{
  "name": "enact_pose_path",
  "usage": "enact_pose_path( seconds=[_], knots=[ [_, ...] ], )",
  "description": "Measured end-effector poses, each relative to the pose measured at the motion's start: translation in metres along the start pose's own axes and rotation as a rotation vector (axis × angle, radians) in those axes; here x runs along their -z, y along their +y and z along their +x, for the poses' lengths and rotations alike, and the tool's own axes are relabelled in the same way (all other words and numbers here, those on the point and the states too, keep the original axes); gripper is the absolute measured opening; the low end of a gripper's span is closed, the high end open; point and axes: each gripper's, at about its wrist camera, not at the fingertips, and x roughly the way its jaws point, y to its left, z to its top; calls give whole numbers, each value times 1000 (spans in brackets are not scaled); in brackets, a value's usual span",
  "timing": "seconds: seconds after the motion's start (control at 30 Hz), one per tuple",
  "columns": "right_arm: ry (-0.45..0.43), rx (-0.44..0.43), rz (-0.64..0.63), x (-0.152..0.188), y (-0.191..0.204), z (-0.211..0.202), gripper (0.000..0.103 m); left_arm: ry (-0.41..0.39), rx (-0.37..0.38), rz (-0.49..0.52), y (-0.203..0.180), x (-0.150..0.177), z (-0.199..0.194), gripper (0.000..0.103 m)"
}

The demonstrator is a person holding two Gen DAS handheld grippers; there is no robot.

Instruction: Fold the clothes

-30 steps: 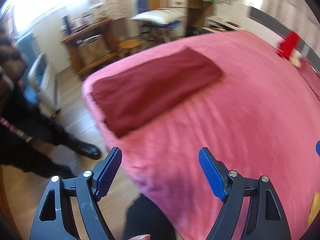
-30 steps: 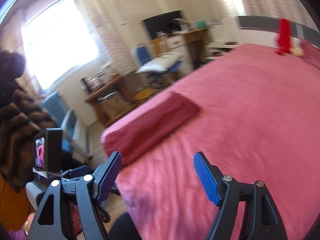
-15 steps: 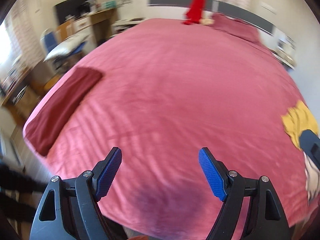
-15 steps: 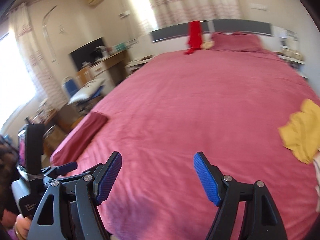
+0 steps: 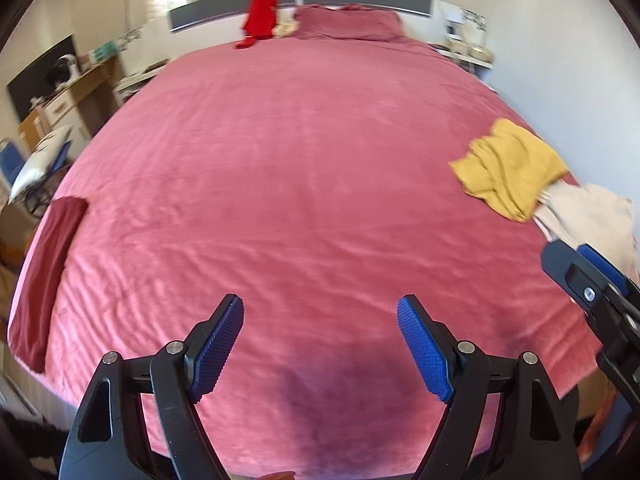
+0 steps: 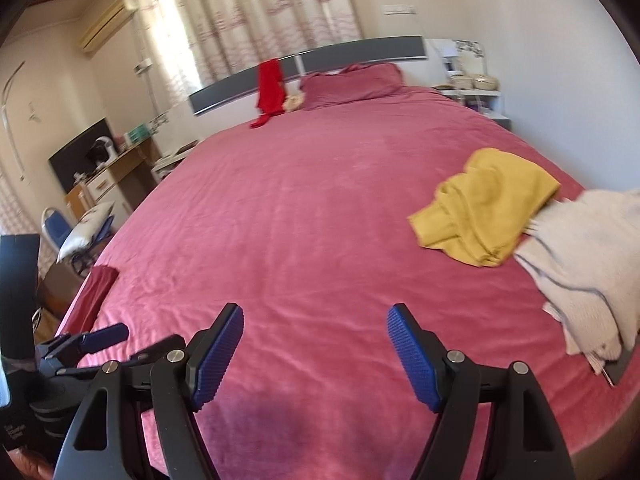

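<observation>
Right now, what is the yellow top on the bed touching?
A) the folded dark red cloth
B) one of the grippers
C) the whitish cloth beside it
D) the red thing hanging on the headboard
C: the yellow top lies crumpled with its edge against the whitish cloth on the right side of the bed, far from the dark red cloth.

— What is seen on the right side of the bed?
— A crumpled mustard-yellow knit garment (image 6: 484, 210) is heaped there, and a rumpled off-white cloth with thin dark lines (image 6: 584, 256) is touching its near edge.
— And on the left?
— A dark red folded cloth (image 5: 46, 280) is laid flat along the edge.
</observation>
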Motion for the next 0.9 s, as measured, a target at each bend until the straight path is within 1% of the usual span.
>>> enact_pose_path(
  seconds=[0.1, 0.27, 0.37, 0.47, 0.6, 0.9],
  knots=[
    [5, 35, 23, 2, -10, 5, 76, -12, 19, 33, -16, 3, 0, 81],
    [19, 105, 56, 6, -36, 8, 76, 17, 58, 45, -26, 7, 6, 81],
    [28, 137, 78, 5, -48, 12, 76, 43, 52, 41, -27, 10, 12, 81],
    [37, 148, 88, 3, -56, 15, 76, 62, 42, 39, -26, 13, 18, 81],
    [44, 165, 86, 0, -60, 17, 76, 71, 20, 38, -25, 13, 22, 81],
    [59, 189, 83, -1, -67, 24, 77, 89, 6, 31, -23, 13, 28, 81]
  ],
)
